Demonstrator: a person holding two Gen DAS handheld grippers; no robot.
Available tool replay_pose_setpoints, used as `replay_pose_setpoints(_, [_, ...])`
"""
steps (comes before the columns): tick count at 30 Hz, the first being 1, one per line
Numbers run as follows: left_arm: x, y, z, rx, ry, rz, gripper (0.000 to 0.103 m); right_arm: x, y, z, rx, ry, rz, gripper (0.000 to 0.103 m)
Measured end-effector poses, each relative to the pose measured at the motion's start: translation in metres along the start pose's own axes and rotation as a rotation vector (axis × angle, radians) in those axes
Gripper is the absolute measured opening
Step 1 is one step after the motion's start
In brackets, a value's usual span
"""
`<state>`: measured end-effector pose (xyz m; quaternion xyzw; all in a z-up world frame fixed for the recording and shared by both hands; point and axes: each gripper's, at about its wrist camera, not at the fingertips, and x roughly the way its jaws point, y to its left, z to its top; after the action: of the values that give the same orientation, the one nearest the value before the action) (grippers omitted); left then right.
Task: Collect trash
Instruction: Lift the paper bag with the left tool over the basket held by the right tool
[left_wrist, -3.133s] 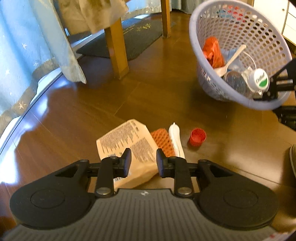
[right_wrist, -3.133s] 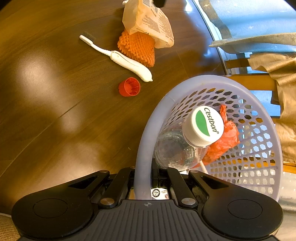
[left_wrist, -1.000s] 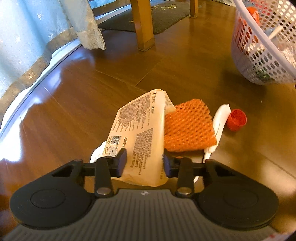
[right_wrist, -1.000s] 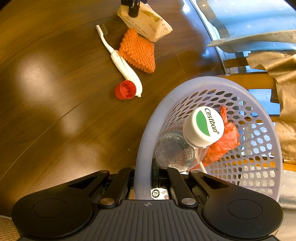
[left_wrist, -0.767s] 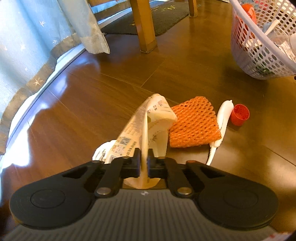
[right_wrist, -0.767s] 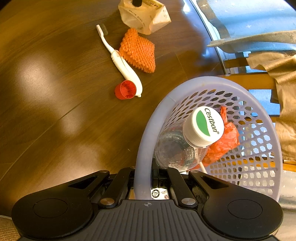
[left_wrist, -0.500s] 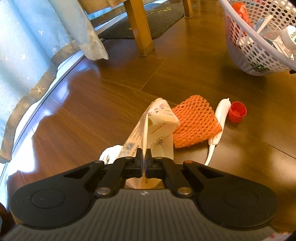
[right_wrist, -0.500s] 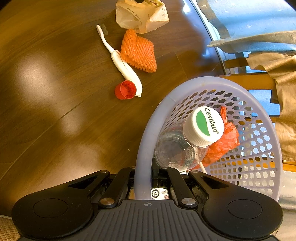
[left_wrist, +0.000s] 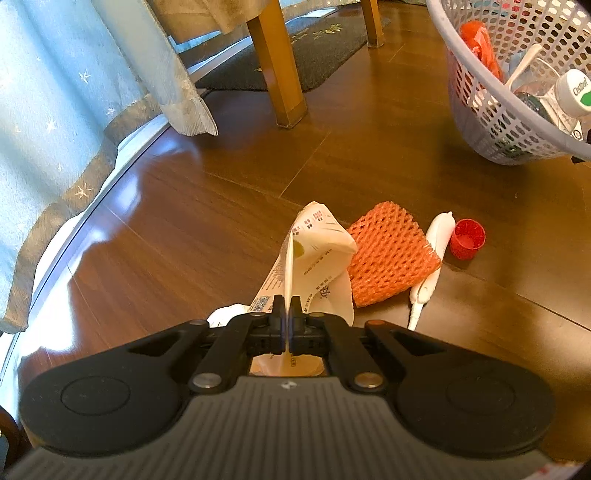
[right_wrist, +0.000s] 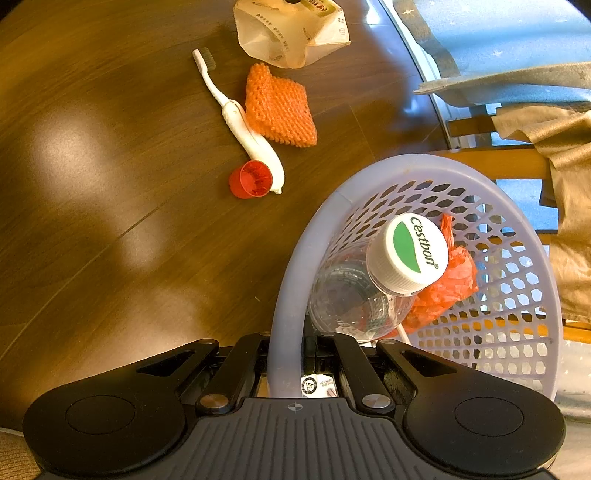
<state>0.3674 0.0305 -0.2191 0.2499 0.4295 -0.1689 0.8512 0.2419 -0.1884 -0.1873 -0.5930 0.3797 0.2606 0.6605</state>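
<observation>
Cream printed wrapper (left_wrist: 325, 258) pinched flat in left claw (left_wrist: 285, 314), lifted off dark wood floor (left_wrist: 184, 236). Only right wrist view shows toothbrush (right_wrist: 240, 122) bristles; only left wrist view shows blue curtain (left_wrist: 55, 92), wooden leg (left_wrist: 277, 66), dark mat (left_wrist: 314, 51). Right claw (right_wrist: 295, 354) clamped on lavender basket (right_wrist: 291, 280) rim (bottle (right_wrist: 373, 280) inside). Orange mesh (left_wrist: 391, 251), red cap (left_wrist: 467, 238) beside toothbrush on floor.

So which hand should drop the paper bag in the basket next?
The left. The left gripper already has its jaws shut on the paper bag, while the right gripper is busy holding the basket rim.
</observation>
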Motion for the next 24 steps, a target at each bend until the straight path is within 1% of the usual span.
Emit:
replay_pose_setpoints(9, [-0.01, -0.004, 0.008, 0.014, -0.026, -0.002, 0.0, 0.0, 0.0, 0.0, -0.001, 0.0, 0.0, 0.0])
replay_pose_setpoints(24, [-0.025, -0.013, 0.021, 0.024, -0.062, -0.031, 0.0, 0.0, 0.001, 0.0, -0.004, 0.002, -0.002, 0.0])
